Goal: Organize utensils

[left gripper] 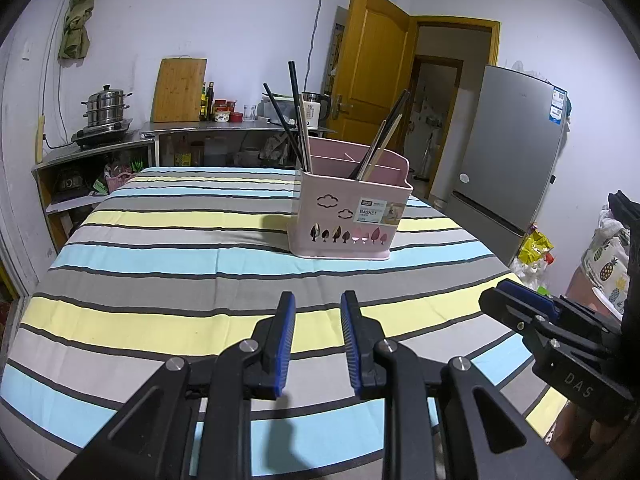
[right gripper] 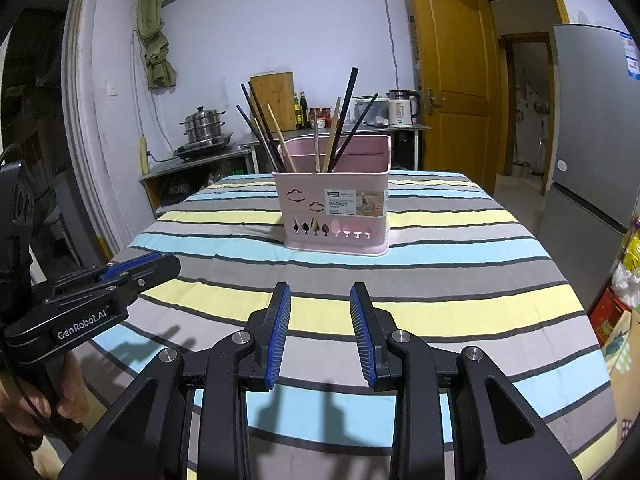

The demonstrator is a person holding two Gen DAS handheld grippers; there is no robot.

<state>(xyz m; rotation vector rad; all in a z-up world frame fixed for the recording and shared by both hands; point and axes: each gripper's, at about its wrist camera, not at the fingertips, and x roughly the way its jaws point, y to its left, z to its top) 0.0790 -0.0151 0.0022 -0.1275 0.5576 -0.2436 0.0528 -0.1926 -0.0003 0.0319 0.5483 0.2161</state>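
A pink utensil basket (left gripper: 344,216) (right gripper: 334,212) stands upright in the middle of the striped table. Several black and wooden chopsticks (left gripper: 298,128) (right gripper: 276,136) lean in its compartments. My left gripper (left gripper: 318,300) hovers over the near part of the table, short of the basket, its jaws apart with nothing between them. In the right wrist view my right gripper (right gripper: 322,292) is likewise open and empty, in front of the basket. Each gripper shows at the edge of the other's view: the right gripper (left gripper: 520,300) and the left gripper (right gripper: 132,268).
The table's striped cloth (left gripper: 168,264) (right gripper: 460,272) lies bare around the basket. A steel counter with a steamer pot (left gripper: 105,110), a cutting board (left gripper: 180,90), bottles and a kettle (right gripper: 402,108) runs along the back wall. A grey fridge (left gripper: 508,152) and a wooden door (right gripper: 452,72) stand at the right.
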